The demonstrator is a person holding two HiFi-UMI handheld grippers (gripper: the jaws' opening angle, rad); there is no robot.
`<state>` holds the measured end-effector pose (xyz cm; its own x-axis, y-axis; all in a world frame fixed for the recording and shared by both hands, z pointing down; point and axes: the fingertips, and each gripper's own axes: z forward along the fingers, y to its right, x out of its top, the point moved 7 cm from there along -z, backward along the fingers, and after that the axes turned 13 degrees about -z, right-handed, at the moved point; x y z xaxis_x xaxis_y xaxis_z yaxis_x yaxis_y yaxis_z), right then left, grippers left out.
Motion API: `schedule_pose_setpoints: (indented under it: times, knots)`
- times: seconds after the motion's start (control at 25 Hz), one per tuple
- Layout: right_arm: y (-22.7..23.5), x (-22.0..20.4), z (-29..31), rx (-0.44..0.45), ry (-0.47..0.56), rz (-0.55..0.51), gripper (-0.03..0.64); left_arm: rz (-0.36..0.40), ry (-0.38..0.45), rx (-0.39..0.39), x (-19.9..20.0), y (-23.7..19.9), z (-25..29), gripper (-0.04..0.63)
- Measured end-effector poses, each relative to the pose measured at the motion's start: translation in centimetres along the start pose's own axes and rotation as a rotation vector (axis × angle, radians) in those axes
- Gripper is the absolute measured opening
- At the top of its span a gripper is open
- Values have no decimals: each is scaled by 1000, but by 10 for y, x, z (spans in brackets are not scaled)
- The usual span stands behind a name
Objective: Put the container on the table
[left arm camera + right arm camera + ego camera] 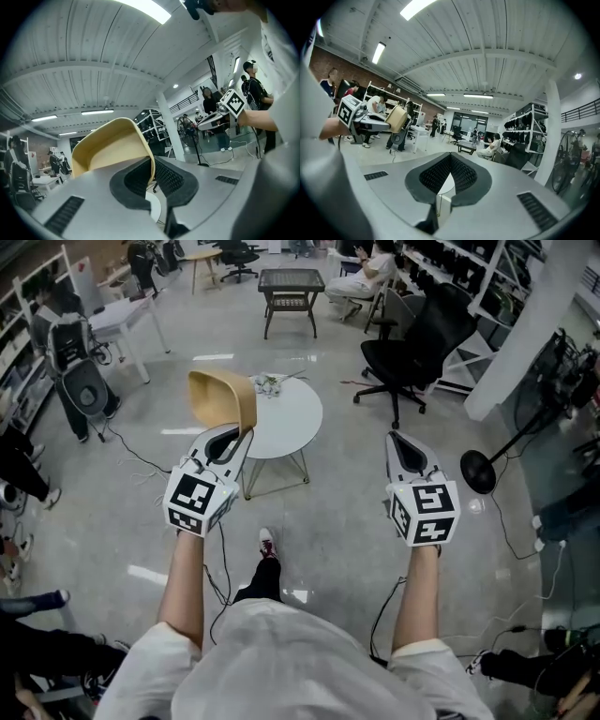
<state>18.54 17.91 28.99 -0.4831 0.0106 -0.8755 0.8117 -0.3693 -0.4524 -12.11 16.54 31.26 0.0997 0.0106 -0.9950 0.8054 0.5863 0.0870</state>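
Nearest me stood the person, both arms stretched out towards the round white counter [292, 418]. The left gripper [234, 437] was clamped on one wall of the tan container [223, 399]. Its own view showed that thin wall pinched between the dark pads of the left gripper [152, 174], with the open tub [110, 150] rearing up beyond them. The container hung tilted in the air, resting on nothing. From the head view it overlapped the counter's near-left edge, though I could not say how high above the top it was.

The right gripper [401, 442] was held out to the right of the counter, well apart from it. Its jaws were drawn together with nothing between them [449, 177].

The counter's near half looked bare. A few small things [272, 382] lay at its far rim, too small to name. A black office chair [412, 343] stood beyond the counter to the right, and a low dark table [291, 287] farther beyond.

To my eye this was the carry. The container was gripped and brought up to the counter, and the setting-down was not yet done. The next move seemed to call for carrying it on over the bare near part, levelling the base and lowering it to rest flat before letting go. It should keep short of the small things at the far rim. The right gripper looked to have no part in it.
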Motion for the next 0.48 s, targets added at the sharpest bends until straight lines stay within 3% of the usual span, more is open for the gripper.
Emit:
schedule_pose_setpoints:
  times: [0.48]
  knots:
    - [45, -15, 196, 6, -70, -5, 14, -29, -30, -12, -34, -134, 157, 31]
